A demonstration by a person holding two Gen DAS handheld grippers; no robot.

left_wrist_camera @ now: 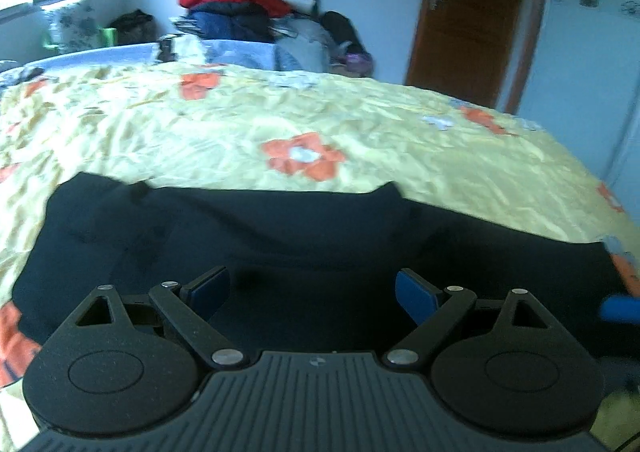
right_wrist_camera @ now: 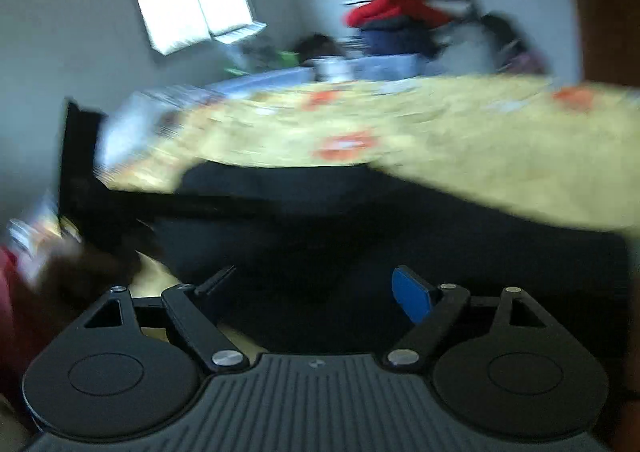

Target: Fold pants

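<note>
My left gripper (left_wrist_camera: 312, 294) has its fingers spread wide with nothing between them, only dark cloth lying underneath. My right gripper (right_wrist_camera: 316, 292) is the same: fingers wide apart and empty, though that view is badly smeared, so I cannot make out fine detail there.

The pants (left_wrist_camera: 280, 244) lie flat on the bed (left_wrist_camera: 360, 120), a dark, near-black slab spread over the yellow flowered bedspread close to the near edge. From the left wrist view they sit directly ahead of and below my fingers, with the long axis running crosswise, side to side across the picture rather than away from me. The far edge shows a raised corner at each end and a fairly straight line between. At the far right of that view a blue tip (left_wrist_camera: 618, 308), which I take for a finger of my other gripper, hovers at the cloth's right end.

In the right wrist view the pants (right_wrist_camera: 360, 220) also fill the ground ahead of the fingers, reaching off to the right. Both hands hang just over the cloth, left toward the middle, right toward one end. I judge the next fold calls for each hand to pinch an edge and carry it across the long axis.
</note>
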